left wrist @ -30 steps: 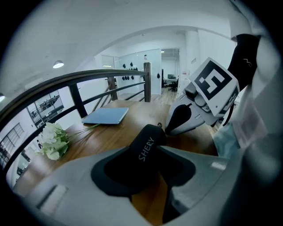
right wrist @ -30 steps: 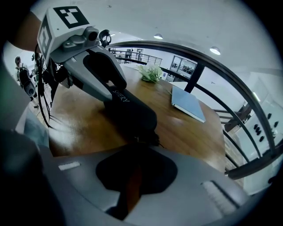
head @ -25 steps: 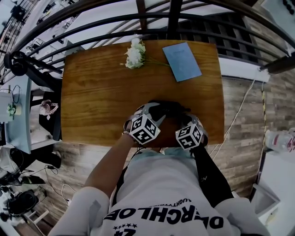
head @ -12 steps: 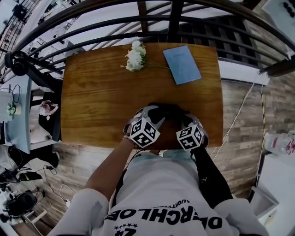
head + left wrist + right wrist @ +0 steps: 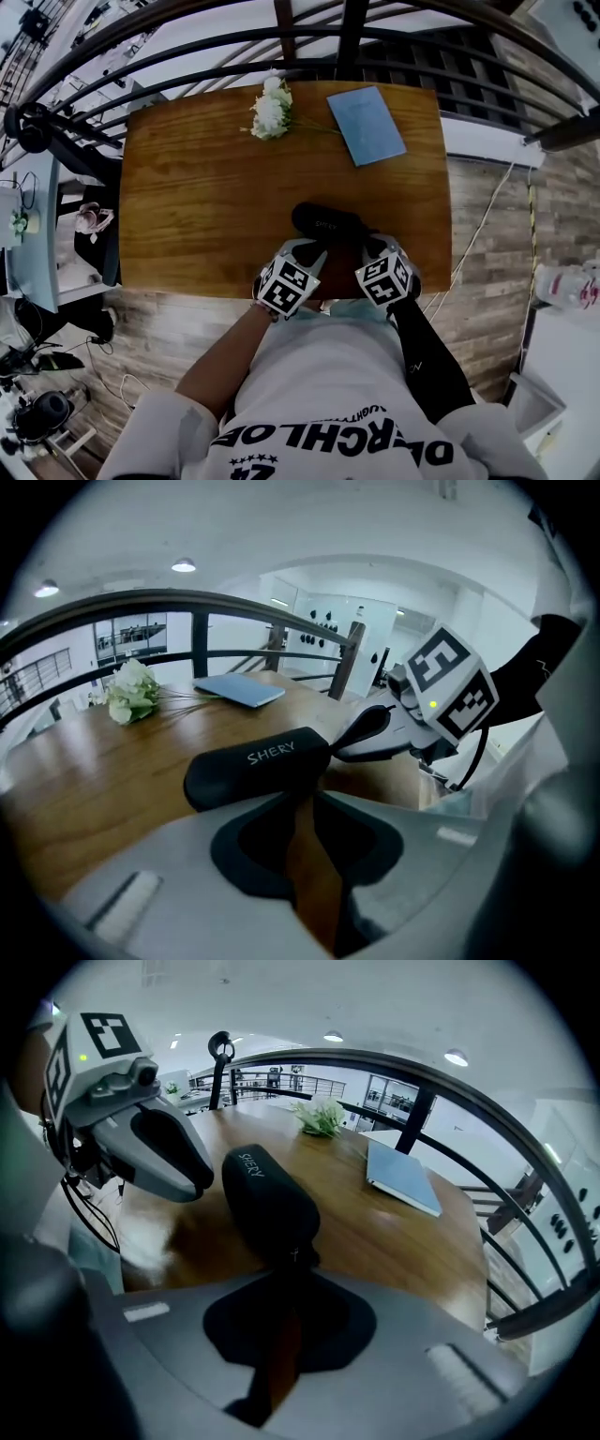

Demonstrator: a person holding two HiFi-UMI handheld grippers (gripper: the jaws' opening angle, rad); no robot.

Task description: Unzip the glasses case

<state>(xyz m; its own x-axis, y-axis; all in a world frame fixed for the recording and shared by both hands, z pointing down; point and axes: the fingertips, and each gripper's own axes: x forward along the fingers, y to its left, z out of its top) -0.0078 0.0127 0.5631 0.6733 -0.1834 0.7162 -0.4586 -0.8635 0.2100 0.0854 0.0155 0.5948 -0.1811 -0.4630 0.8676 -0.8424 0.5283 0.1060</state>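
A black glasses case (image 5: 326,221) printed "SHERY" (image 5: 258,761) lies on the wooden table (image 5: 187,206) near its front edge. My left gripper (image 5: 314,251) sits just short of the case's near side, jaws a narrow gap apart (image 5: 302,794) with only table showing between them. My right gripper (image 5: 367,246) is at the case's right end. In the right gripper view its jaws (image 5: 289,1277) are shut where the case's end (image 5: 272,1208) meets them, on what looks like the small zipper pull (image 5: 292,1256). No opened seam shows on the case.
White flowers (image 5: 271,111) and a blue booklet (image 5: 367,125) lie at the table's far edge. A dark curved railing (image 5: 309,42) runs behind the table. The person's body stands close against the front edge.
My left gripper has drawn back toward the person and rolled, uncovering the case's top. The right gripper has stayed at the case's end.
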